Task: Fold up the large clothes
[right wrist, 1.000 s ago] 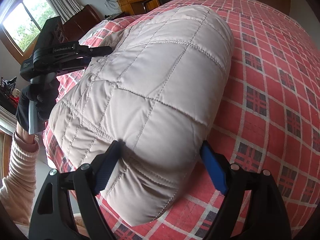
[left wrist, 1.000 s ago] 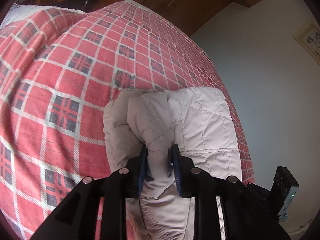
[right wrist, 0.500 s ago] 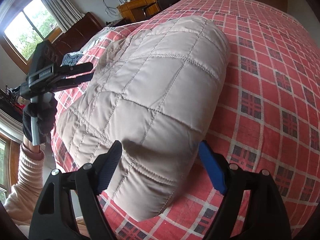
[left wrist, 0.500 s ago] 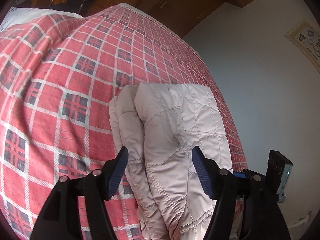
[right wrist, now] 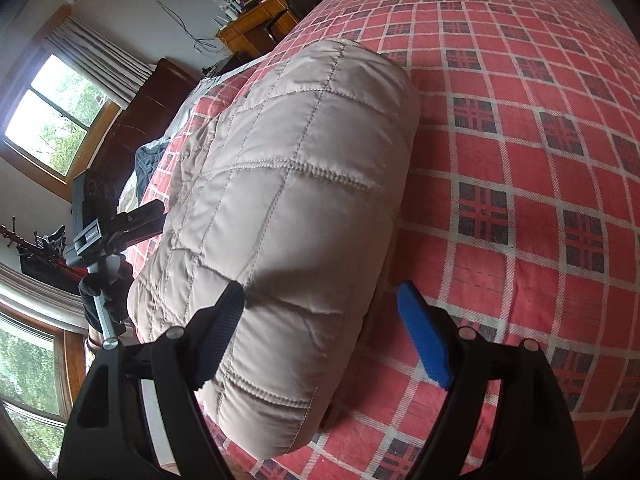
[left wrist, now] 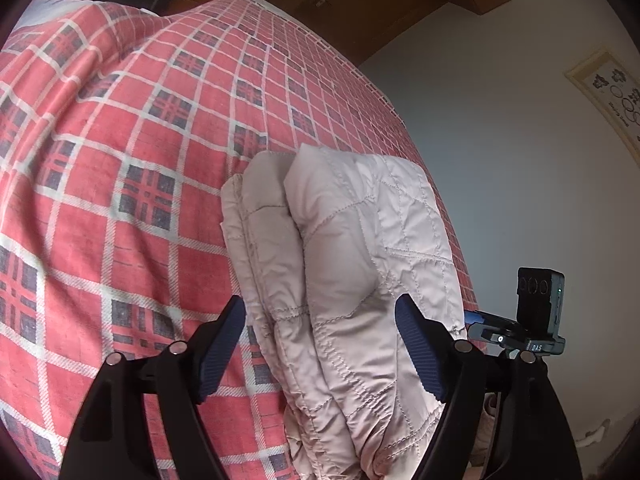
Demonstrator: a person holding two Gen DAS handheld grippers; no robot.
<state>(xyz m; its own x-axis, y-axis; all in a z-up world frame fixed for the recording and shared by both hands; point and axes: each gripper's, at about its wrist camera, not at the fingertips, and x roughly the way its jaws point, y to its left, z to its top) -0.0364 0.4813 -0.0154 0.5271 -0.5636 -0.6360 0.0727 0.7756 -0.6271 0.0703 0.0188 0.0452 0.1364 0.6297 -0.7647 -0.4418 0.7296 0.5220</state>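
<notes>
Closest to my left cam, the left gripper point(left wrist: 320, 344) has its jaws spread wide with nothing pinched; the blue pads sit either side of the folded beige quilted jacket point(left wrist: 344, 264) without squeezing it. Same deal on my right cam: the right gripper point(right wrist: 320, 332) is wide open, one pad near the puffy top of the jacket point(right wrist: 288, 208), the other out over the bedspread. I can't tell if that near pad actually touches the fabric.

The jacket lies folded in a thick bundle on the bed, near the edge on my side, layers stacked and visible end-on from the left cam. Under it is a red plaid bedspread point(right wrist: 520, 160) with white lines and dark squares, a bit rumpled.

Further out on the right cam I can see the other gripper's handle in a dark-gloved hand point(right wrist: 106, 292) just off the bed edge. Beyond that there's a window point(right wrist: 52, 120) with grey curtains, a dark wooden headboard, and a wooden desk point(right wrist: 256, 24) with clutter. The left cam shows a pale wall point(left wrist: 500, 128) and wooden wardrobe doors at the back.
</notes>
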